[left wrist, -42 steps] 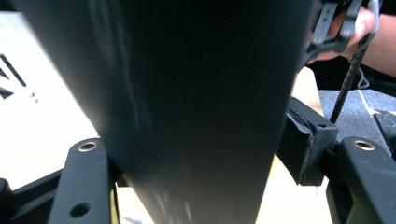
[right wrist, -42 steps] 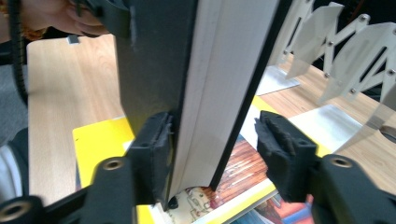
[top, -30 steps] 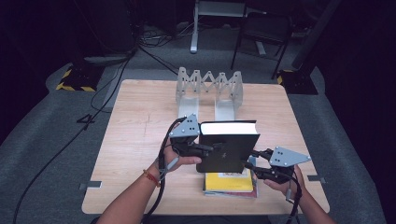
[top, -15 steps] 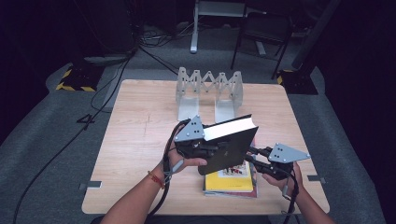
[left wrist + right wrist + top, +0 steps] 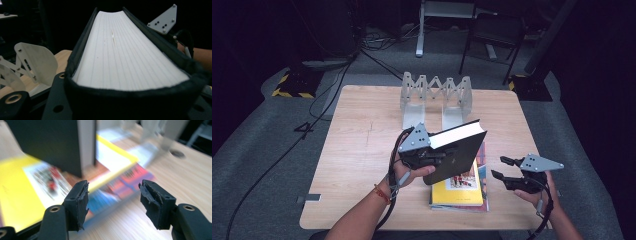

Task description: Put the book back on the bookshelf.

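Observation:
My left gripper [image 5: 436, 156] is shut on a thick black hardcover book [image 5: 457, 152], held tilted above the table with its white page edge [image 5: 125, 52] facing up. Below it lies a small stack of flat books, a yellow one [image 5: 457, 192] on top. In the right gripper view that yellow cover [image 5: 22, 192] and the black book [image 5: 47, 142] appear blurred beyond the jaws. My right gripper [image 5: 502, 168] stands open to the right of the stack with nothing between its fingers [image 5: 77, 202].
A white accordion-style book rack [image 5: 435, 95] stands at the back middle of the wooden table [image 5: 362, 135]; its plates [image 5: 32, 65] show at the left gripper view's left. Cables and chair legs lie on the floor beyond the table.
The black book has been lifted and tilted, its far end rising toward the rack. The right gripper has drawn away to the right of the book and stands apart from it.

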Action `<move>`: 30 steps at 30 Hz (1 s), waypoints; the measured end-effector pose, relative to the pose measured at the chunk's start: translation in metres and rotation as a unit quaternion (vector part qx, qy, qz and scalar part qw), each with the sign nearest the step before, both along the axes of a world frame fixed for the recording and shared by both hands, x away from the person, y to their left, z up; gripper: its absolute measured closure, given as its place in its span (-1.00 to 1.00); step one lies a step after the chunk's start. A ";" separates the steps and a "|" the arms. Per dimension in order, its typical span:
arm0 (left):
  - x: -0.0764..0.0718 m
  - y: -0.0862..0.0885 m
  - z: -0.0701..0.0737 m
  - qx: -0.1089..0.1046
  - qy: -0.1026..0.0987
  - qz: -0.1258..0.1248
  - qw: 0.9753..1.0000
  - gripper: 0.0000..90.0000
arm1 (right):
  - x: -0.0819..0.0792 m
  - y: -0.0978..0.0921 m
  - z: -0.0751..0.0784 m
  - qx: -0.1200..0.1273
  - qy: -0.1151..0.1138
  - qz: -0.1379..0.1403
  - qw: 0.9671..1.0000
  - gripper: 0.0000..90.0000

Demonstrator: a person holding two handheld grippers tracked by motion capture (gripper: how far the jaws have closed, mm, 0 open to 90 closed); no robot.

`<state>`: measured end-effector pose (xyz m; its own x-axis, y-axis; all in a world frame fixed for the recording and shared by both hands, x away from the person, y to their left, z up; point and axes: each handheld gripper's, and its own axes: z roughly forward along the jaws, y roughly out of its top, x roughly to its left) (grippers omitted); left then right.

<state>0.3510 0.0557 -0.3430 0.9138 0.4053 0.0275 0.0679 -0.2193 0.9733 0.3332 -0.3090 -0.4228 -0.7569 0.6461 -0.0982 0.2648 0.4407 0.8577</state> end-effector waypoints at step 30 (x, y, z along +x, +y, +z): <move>0.045 0.076 0.035 -0.006 -0.019 0.239 0.971 0.16 | 0.022 -0.027 -0.034 -0.023 0.058 -0.075 0.995 -0.35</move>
<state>0.3956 0.1322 -0.3080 0.6193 0.7836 0.0499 0.1237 -0.1602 0.9793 0.3550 -0.3357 -0.4570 -0.6598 0.7499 -0.0473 0.4267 0.4258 0.7979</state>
